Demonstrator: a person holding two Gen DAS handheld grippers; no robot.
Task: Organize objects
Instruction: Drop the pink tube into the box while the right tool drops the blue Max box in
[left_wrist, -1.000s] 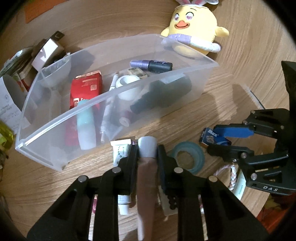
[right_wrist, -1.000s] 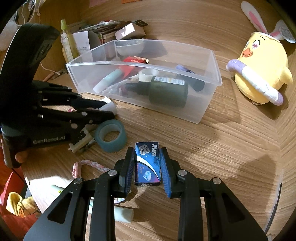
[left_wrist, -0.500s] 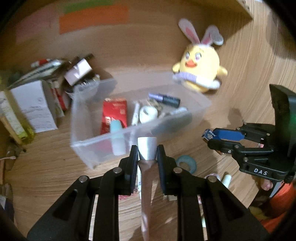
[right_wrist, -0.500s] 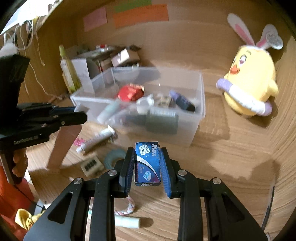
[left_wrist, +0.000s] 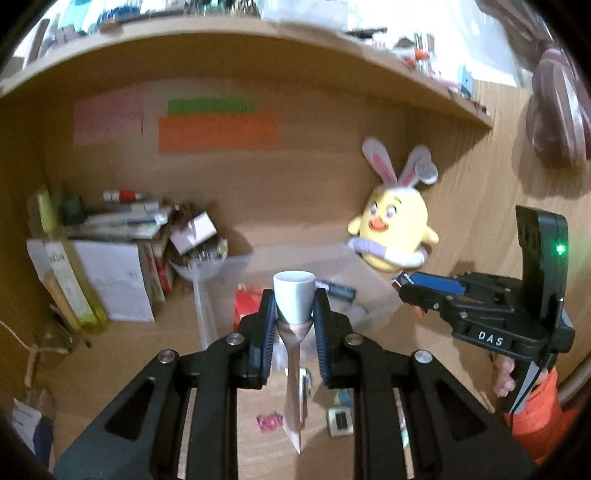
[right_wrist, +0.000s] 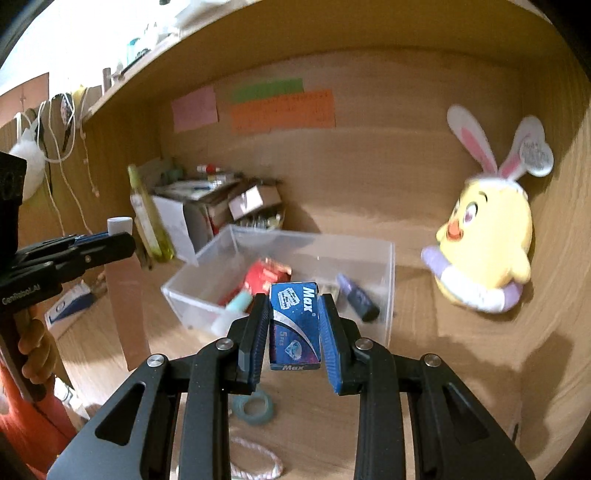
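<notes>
Now both grippers are raised above the bin: left clamps tube, right clamps box.

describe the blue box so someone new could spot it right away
Find the clear bin on the wooden desk, left of the yellow chick plush. In front of it, lifted off the desk, the right gripper clamps a small box in its jaws. It is the only dark blue carton, printed "Max" in white.

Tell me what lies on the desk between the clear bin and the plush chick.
Bare wood. In the right wrist view nothing lies between the clear bin and the plush chick; only the chick's shadow falls there.
</notes>
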